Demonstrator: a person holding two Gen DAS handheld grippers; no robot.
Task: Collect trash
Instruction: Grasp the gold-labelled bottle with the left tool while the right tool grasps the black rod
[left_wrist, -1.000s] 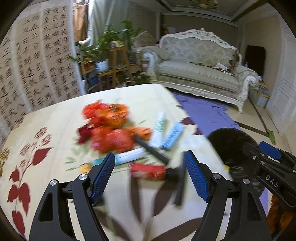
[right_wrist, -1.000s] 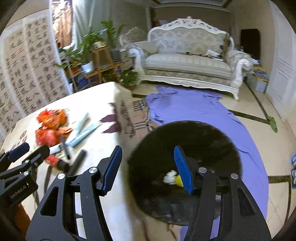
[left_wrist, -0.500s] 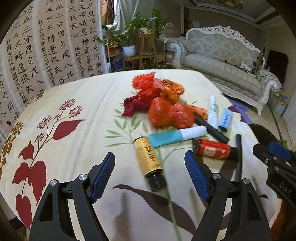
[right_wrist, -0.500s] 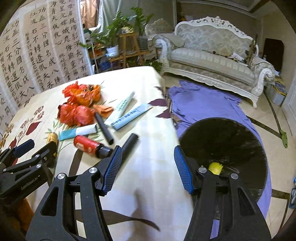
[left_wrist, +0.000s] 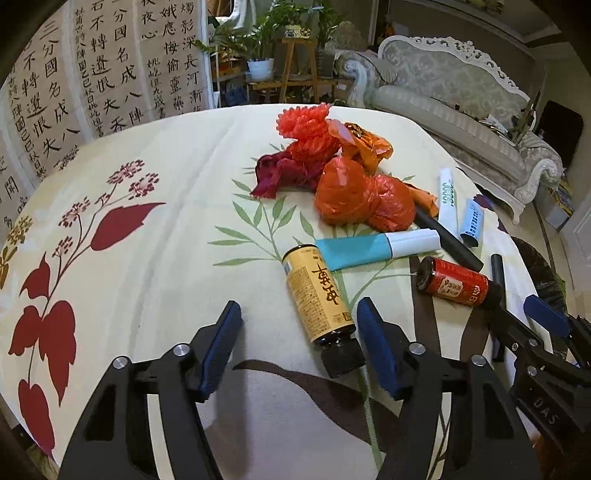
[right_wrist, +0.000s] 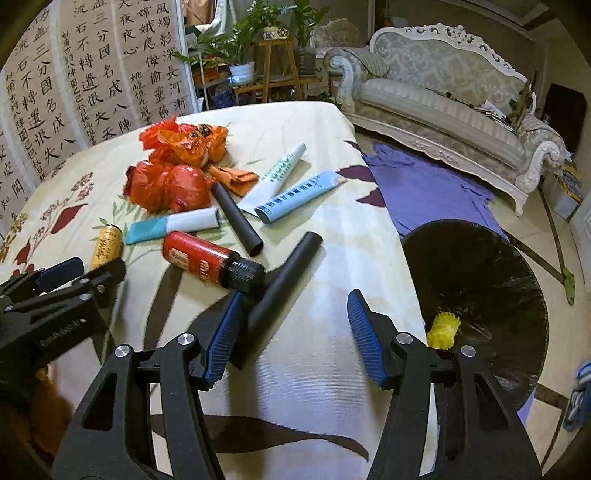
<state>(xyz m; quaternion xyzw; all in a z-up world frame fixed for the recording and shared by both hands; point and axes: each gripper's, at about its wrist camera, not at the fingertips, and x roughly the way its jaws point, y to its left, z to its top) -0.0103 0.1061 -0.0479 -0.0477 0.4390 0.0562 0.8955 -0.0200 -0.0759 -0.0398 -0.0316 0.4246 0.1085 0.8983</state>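
Trash lies on the floral tablecloth (left_wrist: 155, 236): a yellow bottle (left_wrist: 317, 291) with a black cap, a red bottle (left_wrist: 456, 282), a teal-and-white tube (left_wrist: 376, 247), two black tubes (right_wrist: 284, 284), two pale tubes (right_wrist: 299, 197) and crumpled red and orange bags (left_wrist: 354, 192). My left gripper (left_wrist: 299, 345) is open and empty, its right finger beside the yellow bottle's cap. My right gripper (right_wrist: 295, 334) is open and empty, its left finger by a black tube and the red bottle (right_wrist: 207, 258). A black-lined bin (right_wrist: 476, 291) beside the table holds a yellow scrap (right_wrist: 443, 328).
A purple cloth (right_wrist: 424, 184) lies on the floor beyond the bin. A white sofa (right_wrist: 443, 110) stands at the back right, plants on a wooden stand (right_wrist: 273, 55) at the back, and a calligraphy screen (left_wrist: 92, 81) on the left.
Both grippers have swung left from the bin toward the table and come closer to the trash. The left gripper has neared the yellow bottle. Both stayed open and empty.
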